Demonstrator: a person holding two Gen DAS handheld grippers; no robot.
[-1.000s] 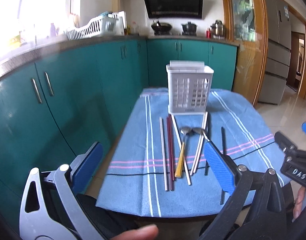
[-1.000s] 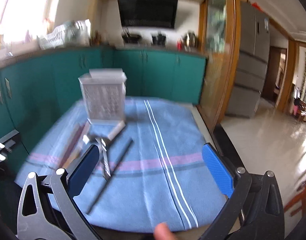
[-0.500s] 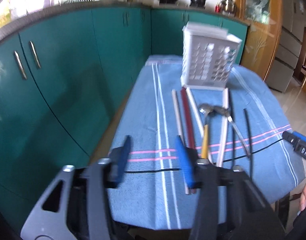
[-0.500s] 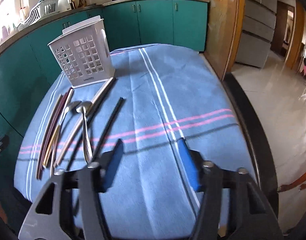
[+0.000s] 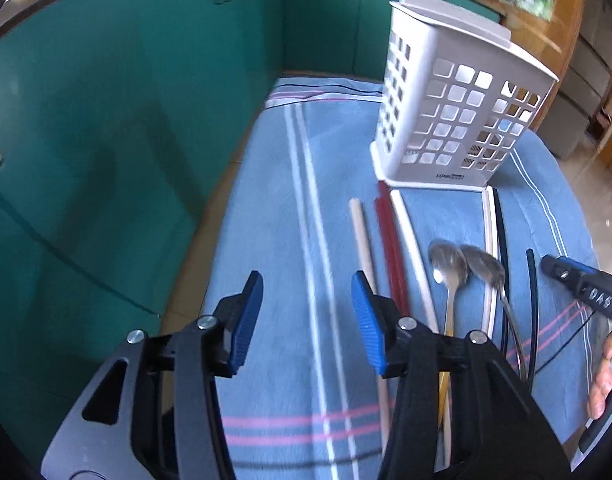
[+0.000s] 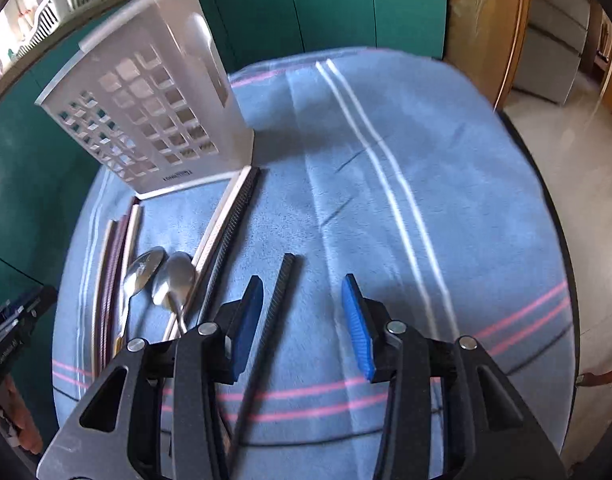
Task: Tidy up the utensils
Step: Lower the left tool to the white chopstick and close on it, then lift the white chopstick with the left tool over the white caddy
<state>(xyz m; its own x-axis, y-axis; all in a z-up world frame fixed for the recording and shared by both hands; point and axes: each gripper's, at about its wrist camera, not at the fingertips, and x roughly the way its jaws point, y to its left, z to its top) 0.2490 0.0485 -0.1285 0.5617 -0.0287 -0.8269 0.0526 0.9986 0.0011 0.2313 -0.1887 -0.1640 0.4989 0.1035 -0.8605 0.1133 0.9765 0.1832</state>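
Observation:
A white perforated utensil holder point(image 5: 458, 120) point(image 6: 154, 116) stands upright on the blue striped cloth point(image 5: 274, 208) point(image 6: 386, 184). In front of it lie several chopsticks: a beige one point(image 5: 364, 240), a dark red pair point(image 5: 390, 248), white ones point(image 5: 412, 248), black ones point(image 6: 232, 236), and a lone black chopstick point(image 6: 274, 312). Two metal spoons point(image 5: 448, 268) point(image 6: 174, 276) lie between them. My left gripper point(image 5: 306, 320) is open and empty, low over the cloth left of the beige chopstick. My right gripper point(image 6: 302, 320) is open and empty, straddling the lone black chopstick.
Teal cabinets point(image 5: 106, 120) run along the left and behind the table. The table's right edge drops to a tiled floor point(image 6: 586, 160). The right gripper's tip shows at the right edge of the left wrist view point(image 5: 586, 288).
Both grippers have dropped and moved forward toward the utensils, and their jaws have narrowed from wide open. The right gripper now sits over the lone black chopstick.

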